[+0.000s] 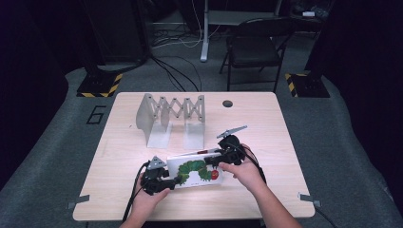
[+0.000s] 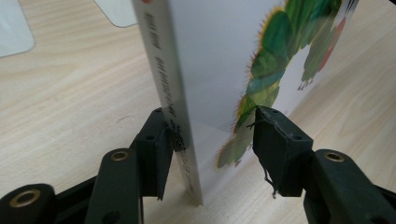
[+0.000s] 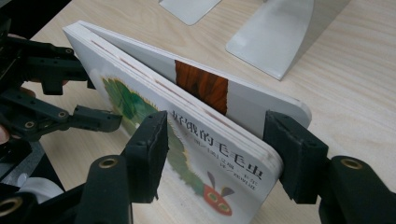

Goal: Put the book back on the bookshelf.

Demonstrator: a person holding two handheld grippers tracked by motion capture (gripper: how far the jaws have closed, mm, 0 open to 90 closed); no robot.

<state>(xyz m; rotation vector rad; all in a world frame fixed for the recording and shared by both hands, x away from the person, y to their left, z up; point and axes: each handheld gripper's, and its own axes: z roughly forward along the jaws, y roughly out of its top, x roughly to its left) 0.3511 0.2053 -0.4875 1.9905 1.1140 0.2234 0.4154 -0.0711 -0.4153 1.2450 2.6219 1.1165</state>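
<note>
The light wooden bench spans the middle of the high view, and toward its upper centre stands a white metal expanding book rack with scissor-link bars between its upright plates. Below the rack, near the lower centre of the frame, a white board book with a green caterpillar on its cover is held tilted up on its edge between both grippers. The right gripper, black with a grey three-cornered plate on top, sits at the book's right end; in the right gripper view its jaws press on both covers, clamping the thick book. The left gripper is at the book's lower left corner; in the left gripper view one jaw touches the spine side, while the other stands just off the cover, so its jaws are half closed around the book without clamping it.
</note>
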